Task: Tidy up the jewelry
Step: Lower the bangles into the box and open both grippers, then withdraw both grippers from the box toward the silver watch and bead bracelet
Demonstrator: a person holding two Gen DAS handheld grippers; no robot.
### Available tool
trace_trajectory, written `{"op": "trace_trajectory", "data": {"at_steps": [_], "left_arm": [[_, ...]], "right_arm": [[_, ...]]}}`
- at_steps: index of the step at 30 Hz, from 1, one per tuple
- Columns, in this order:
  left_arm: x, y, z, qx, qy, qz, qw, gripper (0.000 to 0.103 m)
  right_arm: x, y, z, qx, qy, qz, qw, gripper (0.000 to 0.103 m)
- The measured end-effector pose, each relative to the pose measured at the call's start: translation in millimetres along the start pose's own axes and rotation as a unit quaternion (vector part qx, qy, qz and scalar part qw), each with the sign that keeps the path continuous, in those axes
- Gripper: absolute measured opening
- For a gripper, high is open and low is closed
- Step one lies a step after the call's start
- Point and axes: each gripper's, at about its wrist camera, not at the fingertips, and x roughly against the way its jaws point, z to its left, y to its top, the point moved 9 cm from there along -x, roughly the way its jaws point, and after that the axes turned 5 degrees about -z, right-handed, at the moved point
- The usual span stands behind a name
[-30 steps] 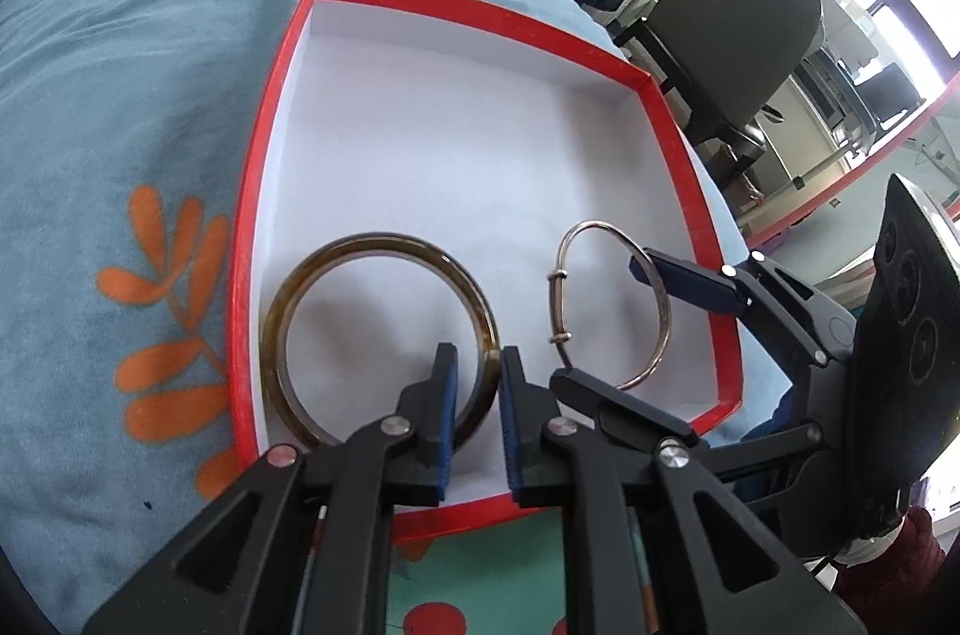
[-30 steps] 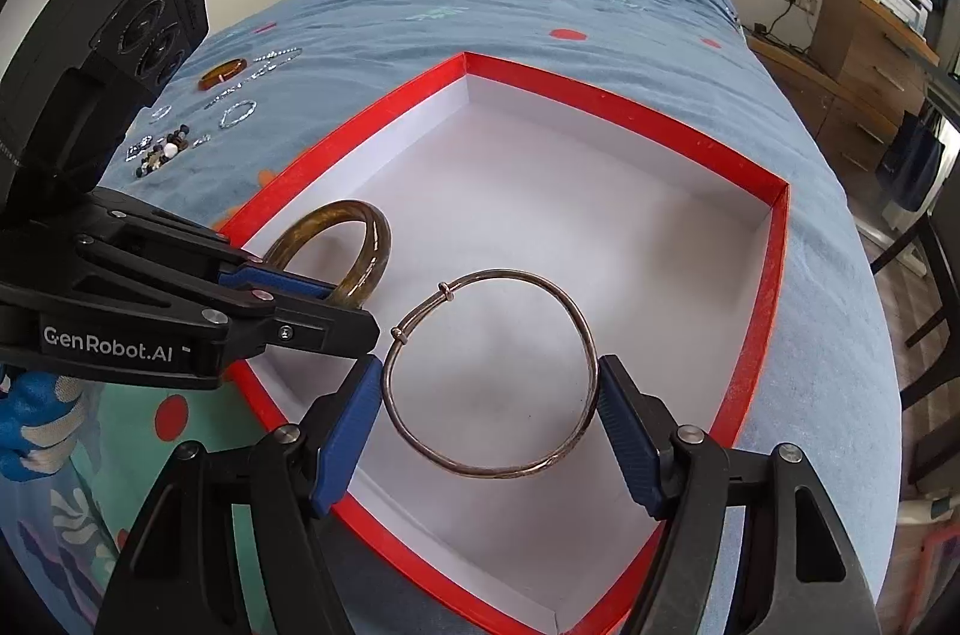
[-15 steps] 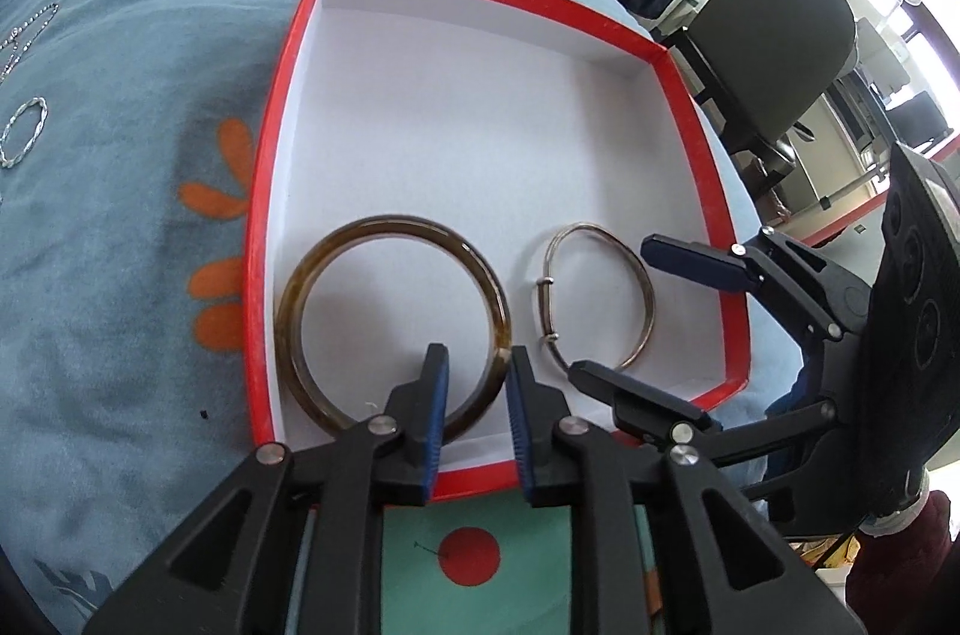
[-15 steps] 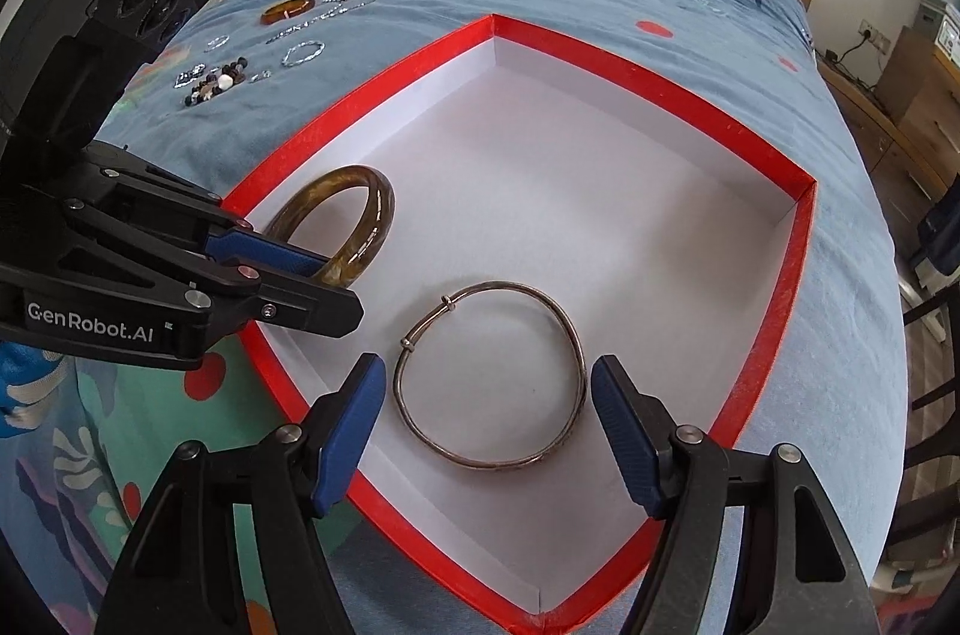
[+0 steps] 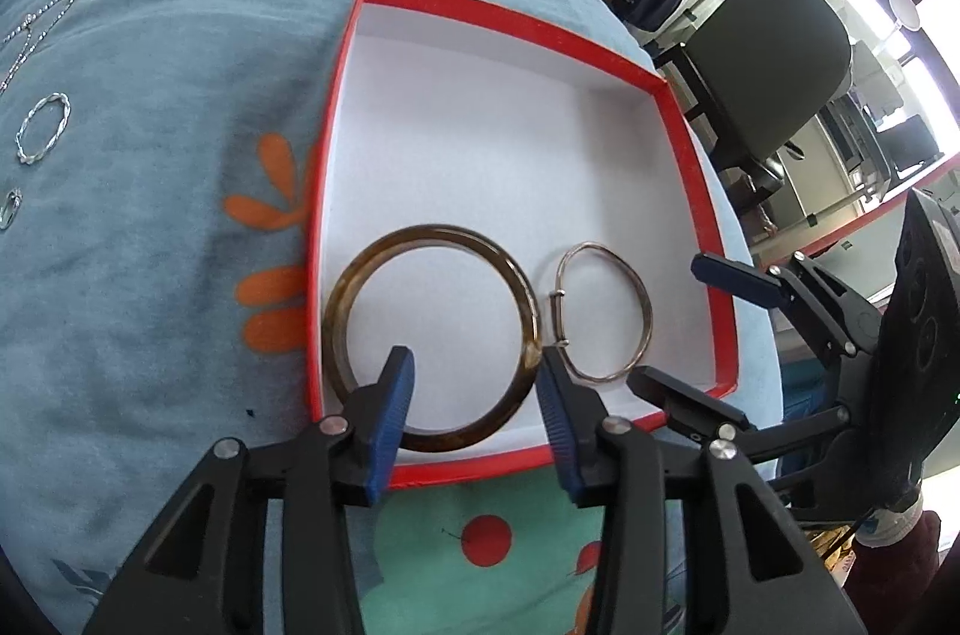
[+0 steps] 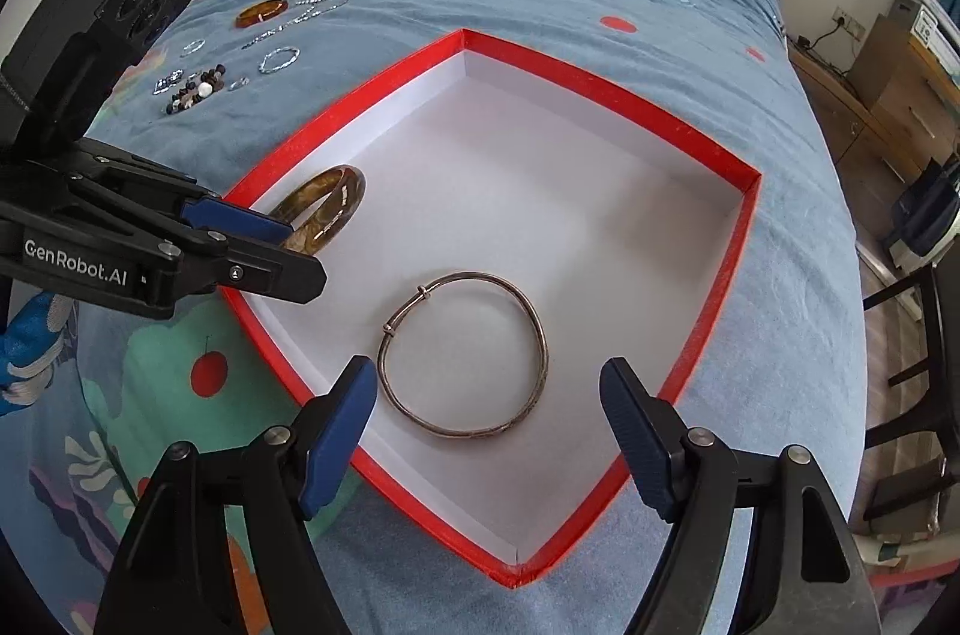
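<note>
A red box with a white inside (image 5: 504,12) (image 6: 606,86) lies on the blue bedspread. A brown amber bangle (image 5: 354,275) (image 6: 321,200) and a thin silver bangle (image 5: 645,302) (image 6: 534,314) lie flat in its near end, side by side. My left gripper (image 5: 474,386) is open and empty, its fingers spread above the amber bangle's near rim. My right gripper (image 6: 489,410) is open and empty, just in front of the silver bangle. Each gripper shows in the other's view, the left one (image 6: 258,239) and the right one (image 5: 708,329).
Loose jewelry lies on the bedspread left of the box: an amber bangle (image 6: 261,11), silver chains (image 6: 312,5), a twisted silver ring (image 5: 42,128) (image 6: 279,59), and a dark bead bracelet (image 6: 195,89). An office chair (image 5: 774,53) and wooden drawers (image 6: 894,95) stand beside the bed.
My left gripper has let go of the amber bangle, opened wide and drawn back. My right gripper has pulled back from the silver bangle, which lies in the box.
</note>
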Motion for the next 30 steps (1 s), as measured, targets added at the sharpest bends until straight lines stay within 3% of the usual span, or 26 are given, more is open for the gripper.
{"op": "trace_trajectory", "data": {"at_steps": [9,17,24,30], "left_arm": [[44,6,-10,-0.011,-0.006,-0.026,0.9996,0.040],[115,1,-3,-0.041,0.000,-0.075,0.9963,0.040],[192,-9,50,-0.043,0.034,-0.116,0.9917,0.043],[275,-9,116,-0.027,0.085,-0.182,0.9793,0.044]], "right_arm": [[40,6,-4,-0.027,-0.037,-0.012,0.999,0.078],[88,12,18,-0.055,-0.058,-0.040,0.996,0.082],[129,19,51,-0.084,-0.068,-0.073,0.991,0.083],[165,40,88,-0.092,-0.071,-0.115,0.987,0.083]]}}
